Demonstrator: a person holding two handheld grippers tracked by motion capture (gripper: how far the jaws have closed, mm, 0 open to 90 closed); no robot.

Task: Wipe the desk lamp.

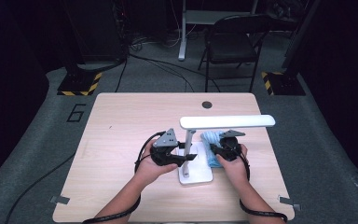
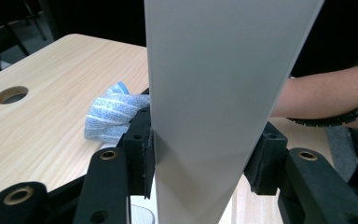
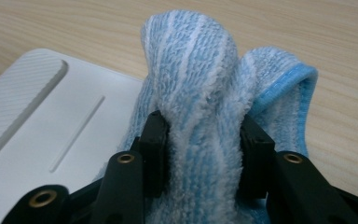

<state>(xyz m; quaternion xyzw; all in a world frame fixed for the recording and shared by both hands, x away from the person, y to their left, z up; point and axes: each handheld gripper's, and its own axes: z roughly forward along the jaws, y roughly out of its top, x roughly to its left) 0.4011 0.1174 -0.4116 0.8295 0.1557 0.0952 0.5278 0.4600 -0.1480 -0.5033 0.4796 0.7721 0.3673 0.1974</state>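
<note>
- Left gripper [image 1: 190, 157]: in the high view it is held level at the left of the desk lamp [image 1: 193, 154], aimed at the lamp's upright post.
- Left gripper state: in the left gripper view [image 2: 200, 161] both black pads press against the flat white post [image 2: 209, 93], one on each side. The gripper pinches the post.
- Right gripper [image 1: 214, 150]: in the high view it sits at the right of the lamp, just beside the post, over the right edge of the lamp base [image 1: 200, 176].
- Right gripper state: in the right gripper view [image 3: 204, 149] the jaws clamp a bunched fold of the blue cloth [image 3: 200, 93] between the pads. The fold stands upright between them.
- Cloth position: the blue-and-white striped cloth lies partly on the white base [image 3: 42, 121] and partly on the worktop [image 3: 335, 56], at the base's right edge.
- Lamp position: the lamp stands on the wooden worktop [image 1: 121, 121], near its middle. Its long white head [image 1: 227, 122] extends level to the right, above the cloth.
- Surroundings: a round cable hole [image 1: 207, 104] lies in the worktop's far edge; a folding chair [image 1: 230, 44] stands on the floor beyond.
</note>
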